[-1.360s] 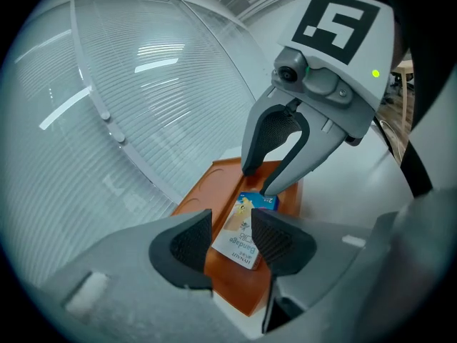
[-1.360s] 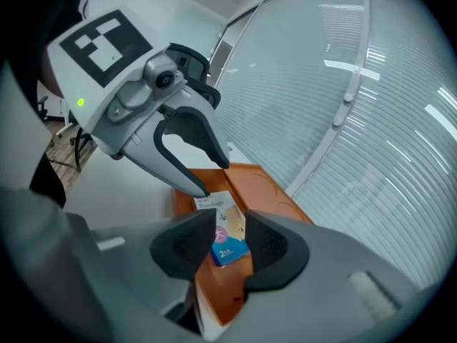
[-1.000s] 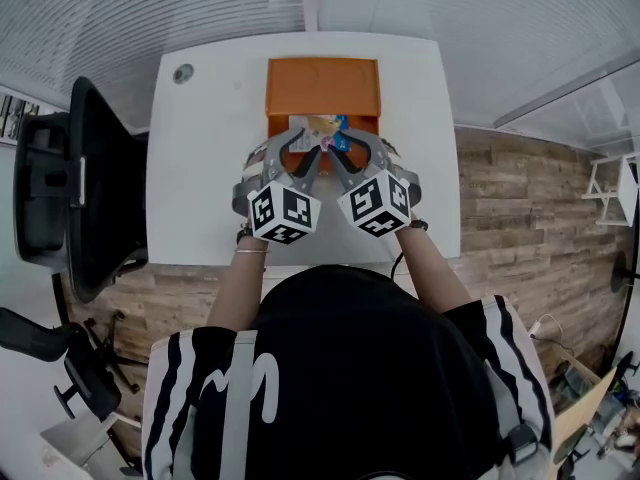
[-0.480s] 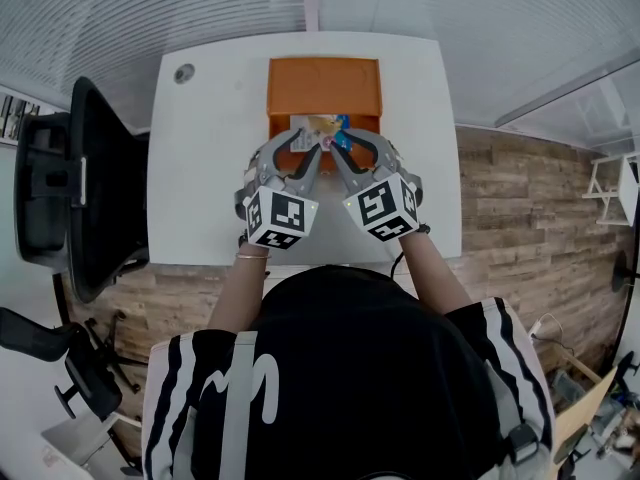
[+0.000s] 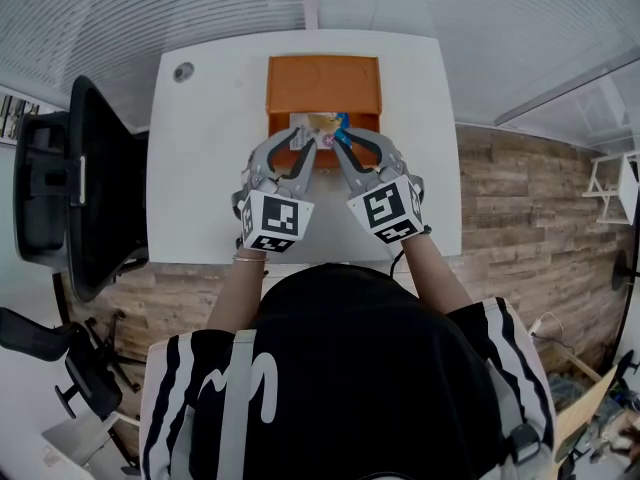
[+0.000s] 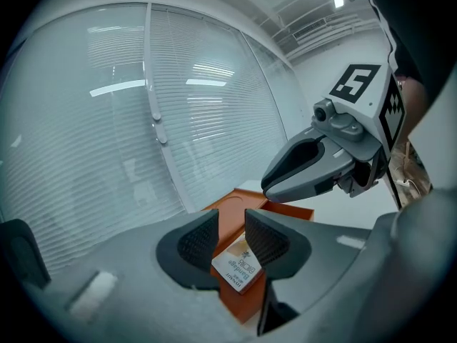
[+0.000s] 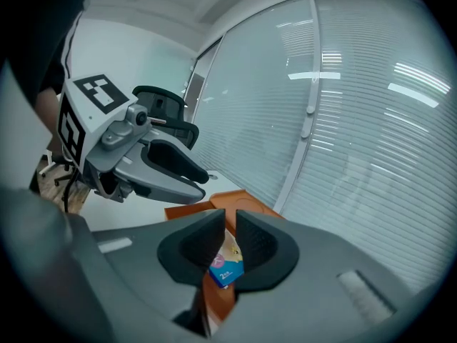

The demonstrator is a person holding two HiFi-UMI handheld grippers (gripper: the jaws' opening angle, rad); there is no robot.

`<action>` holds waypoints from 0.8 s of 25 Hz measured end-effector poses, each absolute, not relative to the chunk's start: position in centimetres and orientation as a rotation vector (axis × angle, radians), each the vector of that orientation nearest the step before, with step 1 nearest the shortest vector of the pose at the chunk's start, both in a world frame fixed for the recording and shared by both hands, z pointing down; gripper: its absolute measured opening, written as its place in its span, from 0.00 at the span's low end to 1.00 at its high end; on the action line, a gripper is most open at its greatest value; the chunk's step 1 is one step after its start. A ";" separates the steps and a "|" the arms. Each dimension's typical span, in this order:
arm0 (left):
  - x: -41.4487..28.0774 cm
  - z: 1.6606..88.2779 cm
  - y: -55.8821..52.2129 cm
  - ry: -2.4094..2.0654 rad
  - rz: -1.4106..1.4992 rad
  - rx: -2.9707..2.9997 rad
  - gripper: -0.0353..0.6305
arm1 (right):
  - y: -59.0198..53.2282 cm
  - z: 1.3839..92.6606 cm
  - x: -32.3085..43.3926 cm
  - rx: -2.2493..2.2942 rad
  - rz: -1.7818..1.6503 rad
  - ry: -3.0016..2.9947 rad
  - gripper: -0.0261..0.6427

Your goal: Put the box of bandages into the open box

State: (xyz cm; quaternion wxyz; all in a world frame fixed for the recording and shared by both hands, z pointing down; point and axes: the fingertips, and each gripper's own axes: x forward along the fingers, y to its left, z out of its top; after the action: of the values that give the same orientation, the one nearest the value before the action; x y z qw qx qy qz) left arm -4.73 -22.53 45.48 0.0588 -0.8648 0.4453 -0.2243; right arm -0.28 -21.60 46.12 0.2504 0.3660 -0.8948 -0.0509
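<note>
Grey ribbed pads on my left tool (image 6: 230, 227) stand apart with a clear gap. They have just been closing, and nothing is pressed between them. My right tool (image 7: 230, 229) has been closing too. Its pads are down to a narrow slit and grip nothing.

Through both gaps I see the bandage box (image 6: 239, 266) below, lying inside the orange box (image 5: 322, 86), just past my tool tips. The orange box's lid (image 6: 239, 206) lies flat and open on the far side, with a round shape pressed into it.

The two tools hang close together over the near end of the orange box, tips angled toward each other, so each one fills a corner of the other's view.

On the bandage box's white face I can read "Bandage", with what looks like "HYNAUT" above it. From the right gripper view its end panel is blue with a white "2", and the rest is too small to read.

Both tools tip slightly downward. Their marker cubes (image 5: 272, 221) face up toward my head, and my forearms (image 5: 240, 288) reach forward and inward from my body.

The orange box sits at the far middle of the white bench (image 5: 200, 168), which has a small round disc (image 5: 183, 71) in its far left corner. A black chair (image 5: 90, 188) stands just left of the bench, blinds (image 6: 143, 120) run behind it, and wood-plank floor (image 5: 520, 198) shows to the right.
</note>
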 end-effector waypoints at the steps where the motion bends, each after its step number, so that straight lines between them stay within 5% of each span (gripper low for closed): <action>1: -4.7 45.3 -22.5 1.357 -0.663 -2.625 0.22 | -21.6 45.9 -0.2 1.000 -0.141 -2.443 0.09; 20: -6.1 43.2 -22.3 1.469 -0.483 -2.649 0.07 | -21.3 43.3 -0.4 1.053 -0.103 -2.563 0.03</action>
State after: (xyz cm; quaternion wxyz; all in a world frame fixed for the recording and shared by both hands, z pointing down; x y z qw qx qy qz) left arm -6.13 -22.32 43.16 0.0372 -0.8631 0.4785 -0.1572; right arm -0.39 -21.35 43.26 0.1834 0.3733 -0.9087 -0.0365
